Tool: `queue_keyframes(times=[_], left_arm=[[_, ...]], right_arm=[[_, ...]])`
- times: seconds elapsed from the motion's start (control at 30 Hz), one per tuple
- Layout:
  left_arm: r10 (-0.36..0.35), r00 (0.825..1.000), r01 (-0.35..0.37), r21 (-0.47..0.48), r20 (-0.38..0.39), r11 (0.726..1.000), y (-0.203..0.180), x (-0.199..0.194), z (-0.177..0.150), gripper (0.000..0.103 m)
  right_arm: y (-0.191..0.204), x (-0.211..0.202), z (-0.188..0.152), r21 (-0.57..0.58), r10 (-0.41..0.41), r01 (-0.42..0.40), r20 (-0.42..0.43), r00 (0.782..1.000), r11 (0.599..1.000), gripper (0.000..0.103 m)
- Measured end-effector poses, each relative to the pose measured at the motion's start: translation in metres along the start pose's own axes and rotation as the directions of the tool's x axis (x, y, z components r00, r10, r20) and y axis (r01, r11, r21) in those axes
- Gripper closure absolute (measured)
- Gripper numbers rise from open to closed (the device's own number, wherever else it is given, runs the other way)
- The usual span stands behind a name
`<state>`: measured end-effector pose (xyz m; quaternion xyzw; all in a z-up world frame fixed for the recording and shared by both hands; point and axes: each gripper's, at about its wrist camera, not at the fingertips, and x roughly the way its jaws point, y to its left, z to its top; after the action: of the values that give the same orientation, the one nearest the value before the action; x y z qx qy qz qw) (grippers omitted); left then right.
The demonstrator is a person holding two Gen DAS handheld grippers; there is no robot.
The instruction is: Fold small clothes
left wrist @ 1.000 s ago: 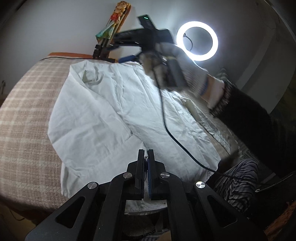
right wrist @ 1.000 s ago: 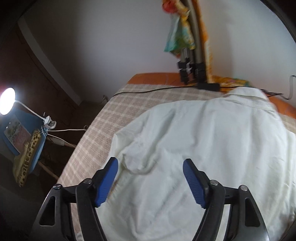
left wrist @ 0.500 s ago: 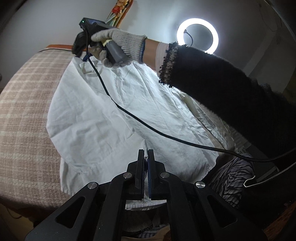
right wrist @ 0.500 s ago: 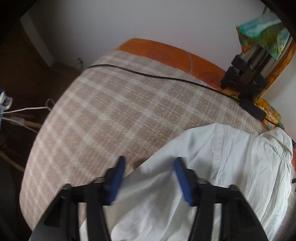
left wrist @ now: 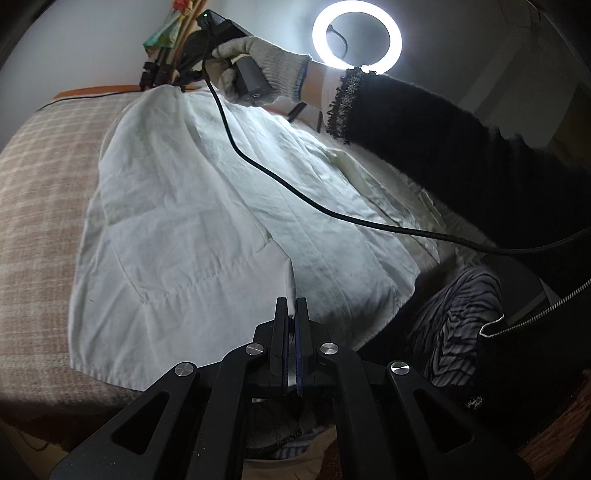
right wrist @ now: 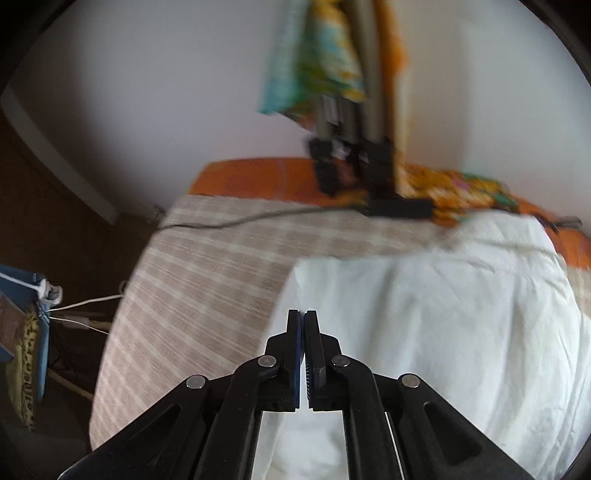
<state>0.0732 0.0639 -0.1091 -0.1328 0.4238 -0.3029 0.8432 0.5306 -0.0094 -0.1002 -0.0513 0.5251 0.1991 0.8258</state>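
Observation:
A white shirt point(left wrist: 207, 221) lies spread on a beige checked bed cover point(left wrist: 37, 206). My left gripper point(left wrist: 291, 310) is shut on the shirt's near hem, and a pinched fold of cloth sticks up between the pads. The right gripper point(left wrist: 184, 79), held by a gloved hand point(left wrist: 266, 70), is at the shirt's far edge, which is lifted. In the right wrist view the right gripper point(right wrist: 304, 317) is shut on the shirt's point(right wrist: 424, 332) edge, over the bed cover point(right wrist: 192, 288).
A lit ring light point(left wrist: 356, 35) stands behind the bed. A black cable point(left wrist: 295, 192) hangs across the shirt. A tripod with colourful cloth point(right wrist: 351, 147) stands at the bed's far edge on an orange sheet point(right wrist: 251, 181). The person's dark sleeve point(left wrist: 461, 158) reaches over the right side.
The right gripper went from open over the shirt to shut on its far edge and has lifted it. The left gripper stays shut on the near hem, raised a little.

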Motion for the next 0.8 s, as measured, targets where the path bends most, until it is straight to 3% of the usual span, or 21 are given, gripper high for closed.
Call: queue_keyframes(times=[0.13, 0.2, 0.27, 0.33, 0.43, 0.5, 0.53, 0.63, 0.8], left_arm=[[-0.002, 0.999, 0.004, 0.039, -0.038, 0.999, -0.008, 0.009, -0.005, 0.102], [-0.01, 0.998, 0.013, 0.053, -0.056, 0.998, -0.011, 0.013, -0.005, 0.102], [-0.015, 0.998, 0.018, 0.065, -0.054, 0.998, -0.015, 0.011, -0.004, 0.1], [-0.035, 0.999, 0.037, 0.063, -0.039, 0.997, -0.017, 0.006, -0.001, 0.092], [-0.062, 0.998, 0.061, 0.09, 0.005, 0.994, -0.024, -0.007, 0.003, 0.09], [-0.013, 0.999, 0.007, 0.13, 0.049, 0.992, -0.028, -0.015, 0.005, 0.076], [0.024, 0.997, -0.033, 0.126, 0.07, 0.992, -0.024, -0.018, 0.007, 0.074], [0.093, 0.993, -0.094, 0.006, 0.068, 0.996, 0.003, -0.016, 0.01, 0.074], [0.232, 0.973, -0.227, -0.127, 0.022, 0.966, 0.046, -0.013, 0.005, 0.074]], right_arm=[[-0.018, 0.006, -0.024, -0.076, -0.191, 0.186, -0.058, 0.98, 0.98, 0.096], [-0.019, -0.001, -0.028, -0.113, -0.232, 0.227, -0.041, 0.972, 0.967, 0.074], [-0.013, -0.015, -0.031, -0.134, -0.22, 0.219, 0.009, 0.976, 0.967, 0.073], [0.001, -0.034, -0.033, -0.164, -0.164, 0.169, 0.047, 0.985, 0.972, 0.069], [0.032, -0.053, -0.038, -0.263, -0.061, 0.074, 0.054, 0.997, 0.962, 0.064], [0.06, -0.056, -0.044, -0.361, -0.031, 0.038, 0.025, 0.999, 0.932, 0.063], [0.073, -0.054, -0.049, -0.401, -0.038, 0.037, 0.004, 0.999, 0.915, 0.063], [0.097, -0.038, -0.067, -0.482, -0.093, 0.046, -0.075, 0.993, 0.875, 0.063], [0.102, -0.012, -0.082, -0.536, -0.175, 0.074, -0.14, 0.975, 0.841, 0.063]])
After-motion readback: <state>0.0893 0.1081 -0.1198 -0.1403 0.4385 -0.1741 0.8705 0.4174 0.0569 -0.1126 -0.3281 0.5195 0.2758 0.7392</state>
